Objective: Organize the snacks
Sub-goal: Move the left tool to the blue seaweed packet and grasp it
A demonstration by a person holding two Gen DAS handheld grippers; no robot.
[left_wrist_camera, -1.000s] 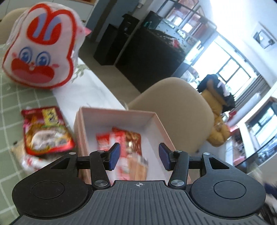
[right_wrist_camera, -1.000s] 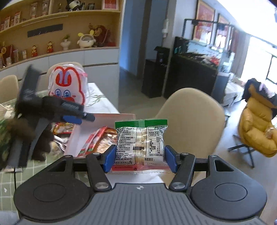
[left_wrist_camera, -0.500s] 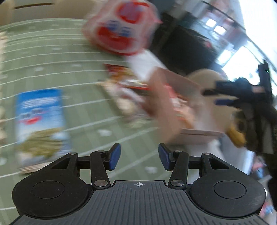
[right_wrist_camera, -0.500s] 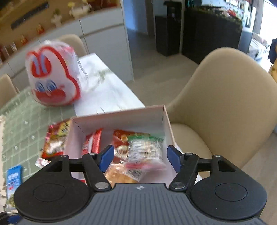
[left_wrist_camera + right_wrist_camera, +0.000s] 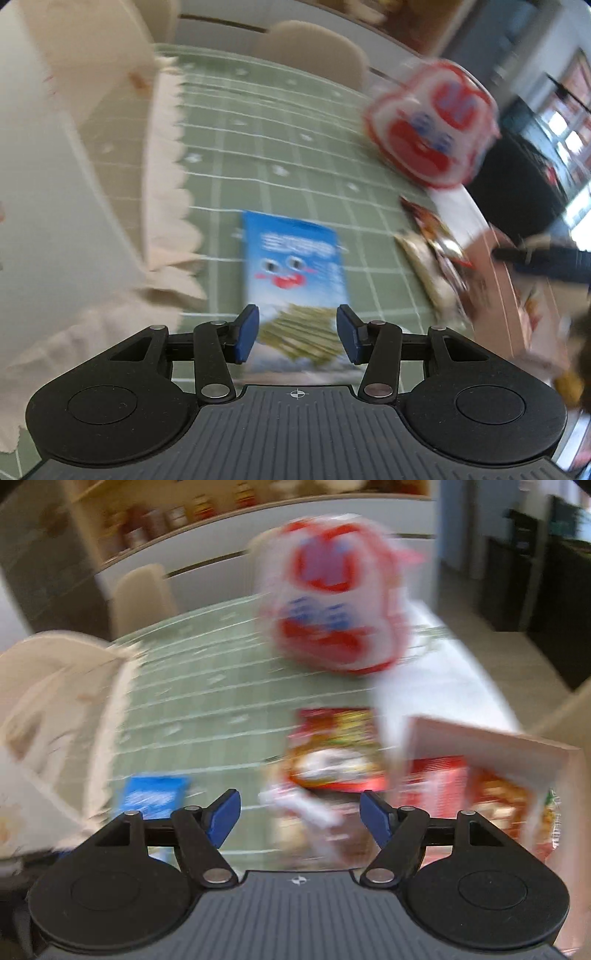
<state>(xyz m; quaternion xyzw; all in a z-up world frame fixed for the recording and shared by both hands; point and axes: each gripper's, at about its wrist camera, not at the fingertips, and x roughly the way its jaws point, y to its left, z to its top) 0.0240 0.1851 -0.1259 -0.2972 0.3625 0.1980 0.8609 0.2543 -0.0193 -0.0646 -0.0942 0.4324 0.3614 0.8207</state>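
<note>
A blue snack packet (image 5: 291, 258) with a cartoon face lies flat on the green checked tablecloth (image 5: 258, 147). My left gripper (image 5: 297, 332) hovers over its near end, jaws closing slightly, pads clear of it. My right gripper (image 5: 300, 814) is empty and its jaws are opening. It points down at a red packet (image 5: 332, 749) and a pale packet (image 5: 306, 808) half under it. To their right stands the pink box (image 5: 491, 746), with red snacks (image 5: 436, 786) and a green-topped packet (image 5: 550, 812) inside. The blue packet (image 5: 155, 794) lies to their left.
A big red-and-white rabbit-face bag (image 5: 432, 125) sits at the table's far side. A cream scalloped cloth (image 5: 162, 184) covers the left edge. Beige chairs (image 5: 310, 48) stand behind the table. The pink box (image 5: 495, 280) is at the right in the left wrist view.
My right gripper let the green-topped packet go into the box and swung left over the loose packets. My left gripper swung from the box to the blue packet.
</note>
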